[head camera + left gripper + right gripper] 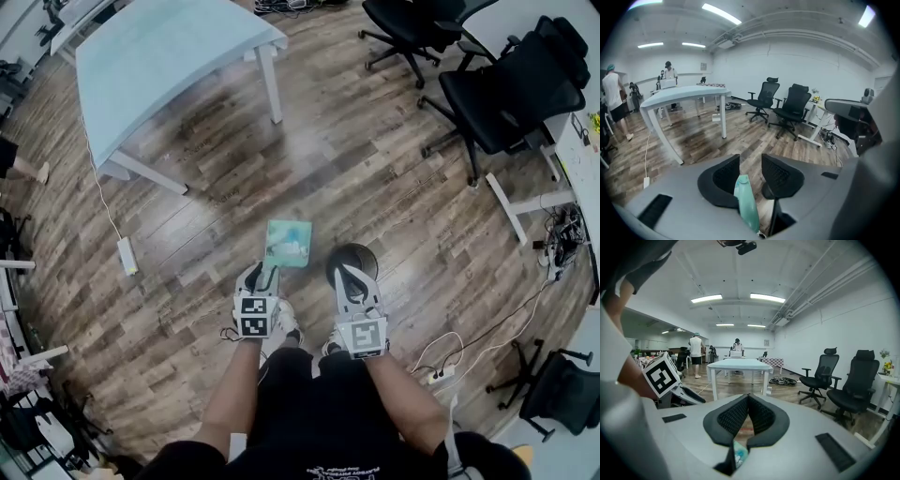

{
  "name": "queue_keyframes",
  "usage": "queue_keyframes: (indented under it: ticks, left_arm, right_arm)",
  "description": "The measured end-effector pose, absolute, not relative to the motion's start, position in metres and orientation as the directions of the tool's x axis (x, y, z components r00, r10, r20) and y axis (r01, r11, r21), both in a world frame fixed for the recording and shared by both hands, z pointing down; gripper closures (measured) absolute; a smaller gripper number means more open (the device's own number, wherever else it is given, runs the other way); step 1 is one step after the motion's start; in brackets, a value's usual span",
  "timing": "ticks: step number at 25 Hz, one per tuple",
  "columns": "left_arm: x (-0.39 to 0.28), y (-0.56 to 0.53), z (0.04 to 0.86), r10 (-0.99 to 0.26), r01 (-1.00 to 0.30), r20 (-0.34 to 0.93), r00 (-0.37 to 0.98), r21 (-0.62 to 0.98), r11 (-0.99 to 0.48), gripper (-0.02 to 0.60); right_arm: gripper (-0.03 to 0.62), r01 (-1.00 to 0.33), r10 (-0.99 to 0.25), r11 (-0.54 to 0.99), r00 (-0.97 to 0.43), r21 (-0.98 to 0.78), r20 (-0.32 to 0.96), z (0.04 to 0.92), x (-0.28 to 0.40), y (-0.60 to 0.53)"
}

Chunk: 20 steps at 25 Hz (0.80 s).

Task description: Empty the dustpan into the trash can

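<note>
**Left jaws round the dustpan handle, no grip yet**

Dustpan (288,242): teal, on the wooden floor just ahead of your feet, on the near side of the pale table (159,56). The pan end points away from you. The handle (746,201) slants up and back toward you. My reading is that it lies this way so the handle can be taken without reaching to the floor.

Trash can (360,250): dark and round, on the floor just right of the dustpan, partly covered by your right gripper. The two sit close, so the tip should need only a short swing rightward.

Left gripper (260,274): jaws moderately apart with the handle between them. In the left gripper view the handle lies close against the left-hand pad, and floor shows between it and the other pad. No squeeze is visible.

Right gripper (350,278): jaw tips together, nothing between them. It hangs over the can, idle, probably kept clear of the lift.

Pose: both of your forearms reach forward and down, side by side, marker cubes facing up. The left gripper slants steeply down along the handle, while the right sits nearer level.

Stage, as judged: pick-up not made, nothing emptied. I cannot tell what the pan holds.
</note>
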<state>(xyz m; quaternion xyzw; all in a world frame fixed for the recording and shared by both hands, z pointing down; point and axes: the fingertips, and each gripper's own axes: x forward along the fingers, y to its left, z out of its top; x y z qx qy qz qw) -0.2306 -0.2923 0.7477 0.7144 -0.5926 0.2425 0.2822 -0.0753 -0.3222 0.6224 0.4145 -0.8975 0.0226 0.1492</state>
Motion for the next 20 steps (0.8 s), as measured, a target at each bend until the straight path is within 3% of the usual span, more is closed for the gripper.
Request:
queue_keyframes:
  ticks: [6,20]
  left_arm:
    - [-0.238,-0.283,0.789,-0.616,-0.987,0.772,0.157,0.136,-0.081,0.365]
    - [-0.233,-0.290,0.868,-0.416,-0.972,0.879,0.235,0.222,-0.081,0.344]
  right_arm:
    - [0.571,-0.742,-0.720,0.666,-0.615,0.073,0.322,0.641,-0.079,-0.315]
    - [0.571,-0.746,-0.706,0.663,-0.597,0.060,0.382,0.669,-0.067,-0.315]
